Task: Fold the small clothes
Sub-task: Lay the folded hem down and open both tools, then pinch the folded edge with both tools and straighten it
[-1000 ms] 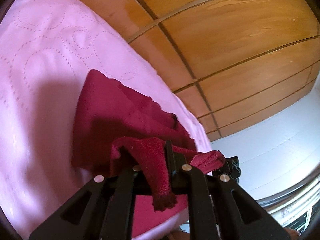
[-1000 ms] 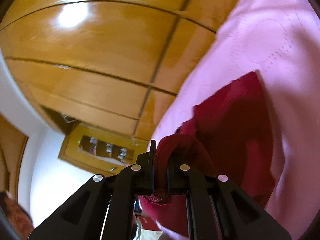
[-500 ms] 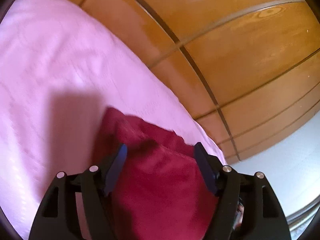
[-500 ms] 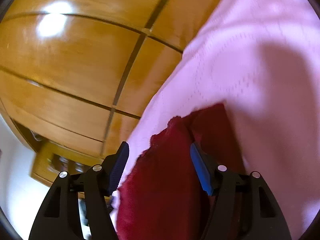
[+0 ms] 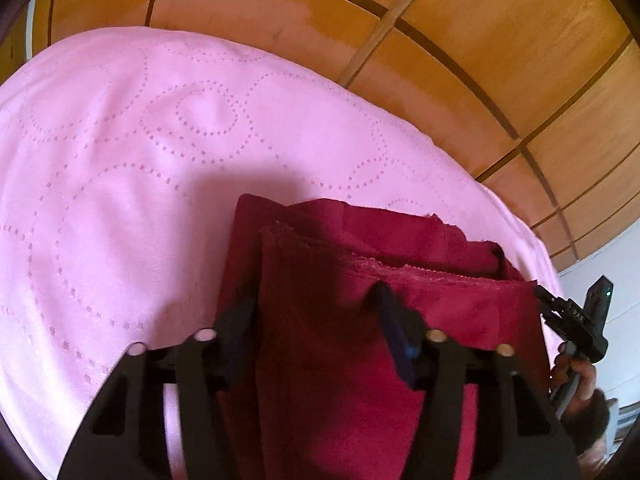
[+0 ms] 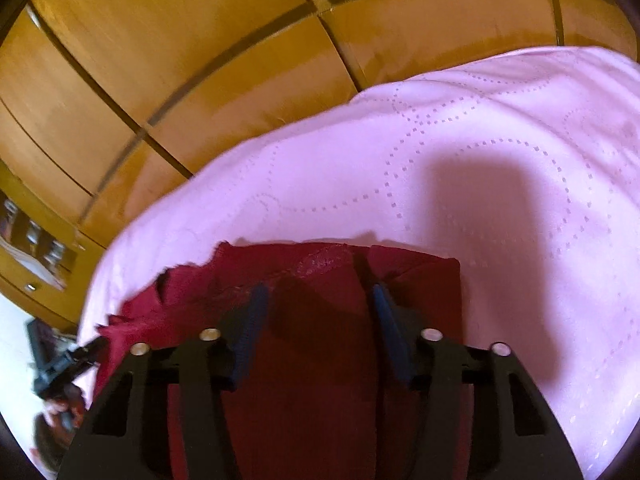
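Our left gripper (image 5: pixel 316 320) is wide open and holds nothing, with its two blue-padded fingers (image 5: pixel 394 336) spread over the dark red cloth (image 5: pixel 360 344). Our right gripper (image 6: pixel 316 320) is wide open too, and its blue fingers (image 6: pixel 250 320) are spread over the same cloth (image 6: pixel 312 360) with nothing between them. The cloth lies flat on the pink bedspread (image 5: pixel 120 200), close to the bed's edge that runs along the wooden wardrobe doors (image 5: pixel 460 60). It is folded, so we see one layer lying on top of another, and the top layer's far edge (image 5: pixel 400 270) has a thin stitched hem. That hem runs across the left view from left to right. The cloth looks longer from side to side than from near to far, but its near part is hidden under our grippers, so we cannot be sure of its whole shape. In the right view the far left corner (image 6: pixel 180 280) looks ragged and a bit rumpled, and the far right corner (image 6: pixel 448 268) is neat and square. The bedspread (image 6: pixel 480 160) has dotted ring patterns stitched into it. At the right edge of the left view we can see the other gripper (image 5: pixel 576 320) held in a hand (image 5: pixel 580 380), just beside the cloth's right end.
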Action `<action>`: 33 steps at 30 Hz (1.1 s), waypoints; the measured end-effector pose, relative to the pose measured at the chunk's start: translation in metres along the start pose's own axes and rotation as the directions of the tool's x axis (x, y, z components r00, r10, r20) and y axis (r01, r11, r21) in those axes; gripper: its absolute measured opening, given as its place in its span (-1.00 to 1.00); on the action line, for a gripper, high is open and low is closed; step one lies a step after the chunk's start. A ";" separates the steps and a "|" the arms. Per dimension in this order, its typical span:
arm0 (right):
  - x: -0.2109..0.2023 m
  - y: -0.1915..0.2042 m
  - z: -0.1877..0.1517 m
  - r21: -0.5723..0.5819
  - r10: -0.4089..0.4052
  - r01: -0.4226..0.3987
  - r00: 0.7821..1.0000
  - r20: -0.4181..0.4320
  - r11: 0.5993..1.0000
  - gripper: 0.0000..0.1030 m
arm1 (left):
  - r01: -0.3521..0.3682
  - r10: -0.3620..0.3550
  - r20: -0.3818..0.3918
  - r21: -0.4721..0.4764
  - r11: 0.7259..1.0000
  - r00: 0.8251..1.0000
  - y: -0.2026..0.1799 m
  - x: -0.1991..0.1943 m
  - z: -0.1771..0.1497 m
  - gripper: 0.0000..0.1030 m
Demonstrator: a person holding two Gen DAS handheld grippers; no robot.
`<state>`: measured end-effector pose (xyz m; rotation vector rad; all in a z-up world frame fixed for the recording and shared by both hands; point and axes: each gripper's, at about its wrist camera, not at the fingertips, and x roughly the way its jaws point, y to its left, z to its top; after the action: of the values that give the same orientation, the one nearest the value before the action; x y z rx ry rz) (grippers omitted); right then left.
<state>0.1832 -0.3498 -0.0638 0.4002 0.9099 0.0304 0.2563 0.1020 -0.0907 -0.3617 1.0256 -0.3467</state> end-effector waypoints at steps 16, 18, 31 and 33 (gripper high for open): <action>-0.008 0.009 0.007 0.039 -0.160 0.155 0.971 0.179 0.987 -0.87 | -0.168 0.150 0.232 0.062 0.984 0.961 -0.037 -0.016 0.014 -0.83; 0.003 0.001 0.002 0.049 -0.185 0.179 0.969 0.161 0.983 -0.87 | -0.216 0.193 0.220 0.081 0.973 0.956 -0.035 -0.001 0.010 -0.83; 0.021 -0.008 -0.011 0.068 -0.202 0.193 0.967 0.155 0.979 -0.69 | -0.173 0.167 0.161 0.022 0.985 0.973 -0.015 0.029 -0.004 -0.68; 0.019 -0.011 -0.012 0.082 -0.182 0.170 0.970 0.161 0.982 -0.69 | -0.151 0.146 0.158 0.016 0.988 0.976 -0.017 0.022 -0.003 -0.13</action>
<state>0.1841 -0.3524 -0.0888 0.3776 0.7779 -0.1952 0.2624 0.0764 -0.1013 -0.2809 0.8867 -0.1943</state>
